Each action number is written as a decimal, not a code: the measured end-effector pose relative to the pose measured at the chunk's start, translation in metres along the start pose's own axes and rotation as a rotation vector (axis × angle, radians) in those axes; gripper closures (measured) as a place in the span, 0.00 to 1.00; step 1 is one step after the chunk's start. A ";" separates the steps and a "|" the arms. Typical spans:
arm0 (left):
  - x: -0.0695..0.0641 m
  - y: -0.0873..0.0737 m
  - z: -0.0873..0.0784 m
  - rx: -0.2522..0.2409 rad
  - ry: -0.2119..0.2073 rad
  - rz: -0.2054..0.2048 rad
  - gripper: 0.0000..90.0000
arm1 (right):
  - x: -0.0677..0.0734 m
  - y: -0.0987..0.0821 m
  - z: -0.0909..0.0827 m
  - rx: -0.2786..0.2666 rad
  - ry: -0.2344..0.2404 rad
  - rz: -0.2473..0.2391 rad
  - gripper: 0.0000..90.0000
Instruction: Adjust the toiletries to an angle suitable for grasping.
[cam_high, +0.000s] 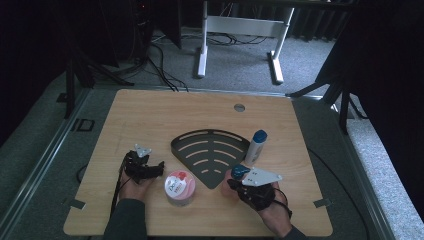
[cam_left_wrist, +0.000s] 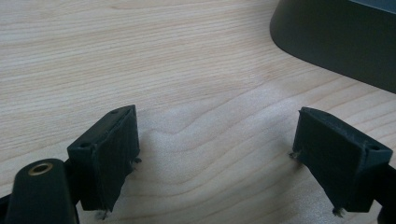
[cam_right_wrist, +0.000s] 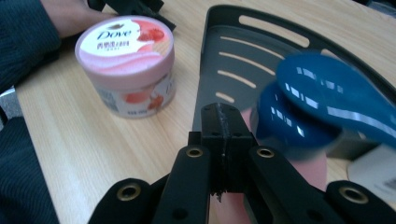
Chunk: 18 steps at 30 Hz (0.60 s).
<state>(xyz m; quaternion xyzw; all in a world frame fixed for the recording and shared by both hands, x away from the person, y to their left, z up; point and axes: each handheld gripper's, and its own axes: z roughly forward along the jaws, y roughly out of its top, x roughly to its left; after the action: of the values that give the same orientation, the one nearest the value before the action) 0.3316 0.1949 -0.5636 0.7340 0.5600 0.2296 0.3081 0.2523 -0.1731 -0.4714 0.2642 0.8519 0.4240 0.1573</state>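
A black fan-shaped slotted rack (cam_high: 210, 152) (cam_right_wrist: 243, 60) lies at the table's middle. A pink Dove tub (cam_high: 180, 188) (cam_right_wrist: 125, 63) stands in front of it, to the left. My left gripper (cam_high: 158, 168) (cam_left_wrist: 217, 140) rests left of the tub, open, with bare wood between its pads and the rack's edge (cam_left_wrist: 336, 42) ahead. My right gripper (cam_high: 234, 183) (cam_right_wrist: 224, 114) is at the rack's near right corner, its pads pressed together on nothing. A pink bottle with a glossy blue cap (cam_high: 239, 171) (cam_right_wrist: 322, 100) sits blurred right behind these jaws; contact is unclear.
A white bottle with a blue cap (cam_high: 257, 145) stands at the rack's right edge. The person's left hand and dark sleeve (cam_right_wrist: 23, 51) lie beside the tub. A round cable hole (cam_high: 239, 107) is near the table's far edge. A white desk frame (cam_high: 240, 27) stands on the floor beyond.
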 end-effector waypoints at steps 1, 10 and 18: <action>0.000 0.000 0.000 0.000 0.000 0.000 0.16 | 0.000 0.001 0.002 -0.004 -0.003 -0.002 1.00; 0.000 0.000 0.000 0.000 0.000 0.000 0.16 | -0.001 0.003 0.011 -0.003 -0.012 0.003 1.00; 0.000 0.000 0.000 0.000 0.000 0.001 0.16 | -0.008 -0.002 0.006 0.002 -0.055 0.013 1.00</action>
<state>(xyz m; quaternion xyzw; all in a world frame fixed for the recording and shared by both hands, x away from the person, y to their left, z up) 0.3316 0.1949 -0.5636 0.7342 0.5597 0.2296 0.3081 0.2615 -0.1748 -0.4758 0.2815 0.8458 0.4168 0.1776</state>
